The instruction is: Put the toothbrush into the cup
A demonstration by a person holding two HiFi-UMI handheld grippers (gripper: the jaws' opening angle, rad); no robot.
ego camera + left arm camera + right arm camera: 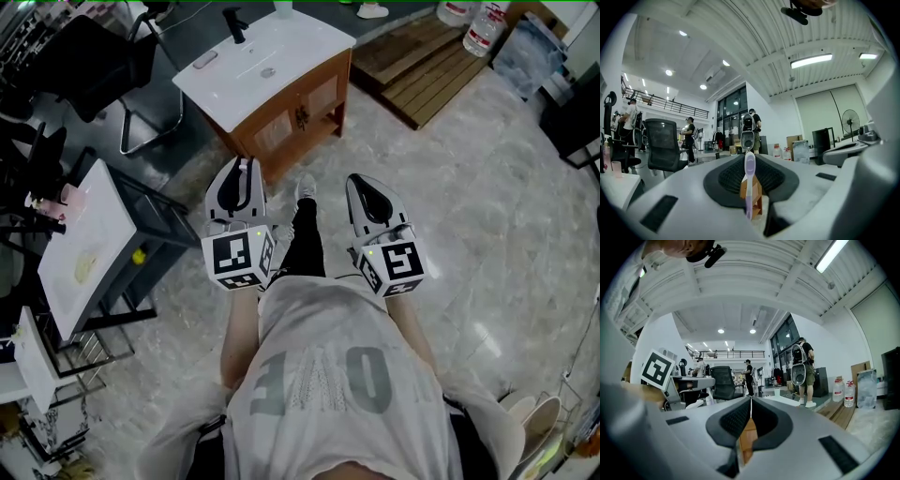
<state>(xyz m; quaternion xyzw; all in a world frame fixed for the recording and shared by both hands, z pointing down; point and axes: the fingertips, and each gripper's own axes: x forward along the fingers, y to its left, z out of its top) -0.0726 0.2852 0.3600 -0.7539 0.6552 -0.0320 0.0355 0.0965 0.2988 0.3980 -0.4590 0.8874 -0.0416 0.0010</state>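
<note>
We stand on a shiny grey floor (487, 234) and hold one tool in each hand, both pointing level, away from us. In front of us is a small wooden cabinet (300, 108) with a white surface (281, 56) on top. A black tap (234, 23) stands on that surface. A pale cup (283, 7) stands at its far edge.

The left gripper (246, 164) has its jaws pinching the toothbrush (749, 178). The toothbrush is light purple. It sits between the two dark pads, and its rounded end pokes out past the jaw tips. It is well apart from the cup, out over the floor in front of the cabinet.

The right gripper (359, 180) is just beside the left one. Its jaws are pressed together at the tips, and nothing is between them.

To our left there is a white table (80, 244) and a black chair (122, 56). Past the cabinet, on the right, lies a wooden pallet (422, 66) with water bottles (483, 28) near it. In the two gripper views we see some people standing far off in the big room.
</note>
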